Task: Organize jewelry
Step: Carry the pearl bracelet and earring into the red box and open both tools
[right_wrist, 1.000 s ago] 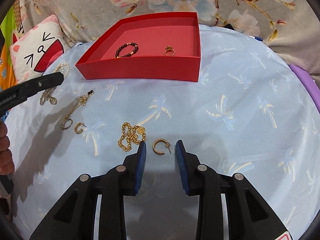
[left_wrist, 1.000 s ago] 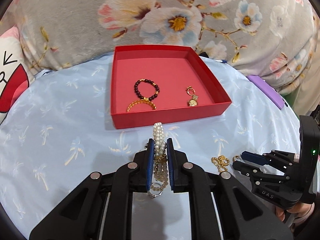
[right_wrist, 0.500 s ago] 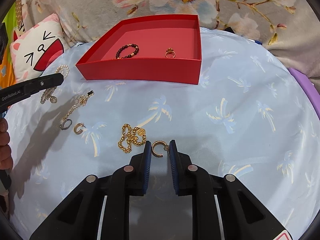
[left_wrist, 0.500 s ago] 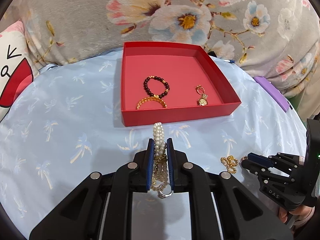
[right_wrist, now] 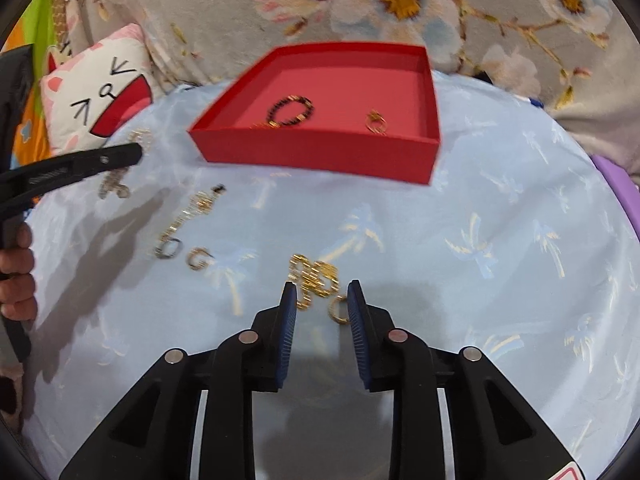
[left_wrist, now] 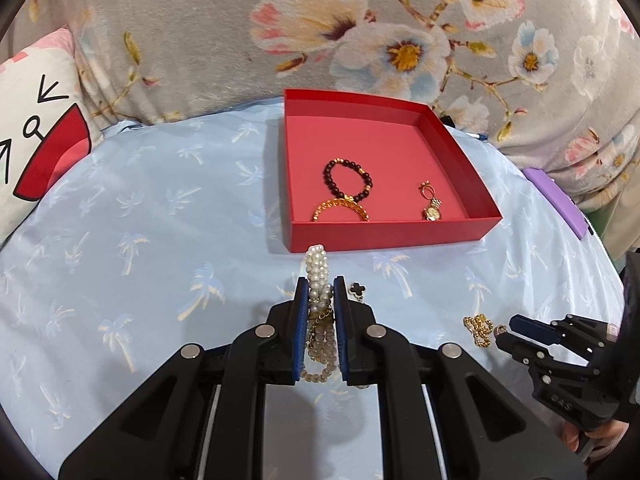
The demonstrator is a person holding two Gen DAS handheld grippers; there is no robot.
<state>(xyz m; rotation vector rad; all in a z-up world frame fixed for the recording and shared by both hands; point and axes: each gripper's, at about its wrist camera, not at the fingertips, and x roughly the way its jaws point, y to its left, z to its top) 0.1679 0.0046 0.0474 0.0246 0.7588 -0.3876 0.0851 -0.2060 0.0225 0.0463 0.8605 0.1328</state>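
the left gripper fills the lower middle of its own view, angled downward, its blue pads clamped tight on a pearl bracelet. in the right wrist view it enters from the left edge as a black bar, with bare fingers wrapped on its handle at the far left. the right gripper points downward at lower centre, its jaws parted and just now widening, pads pressing on nothing. in the left view it sits at lower right.
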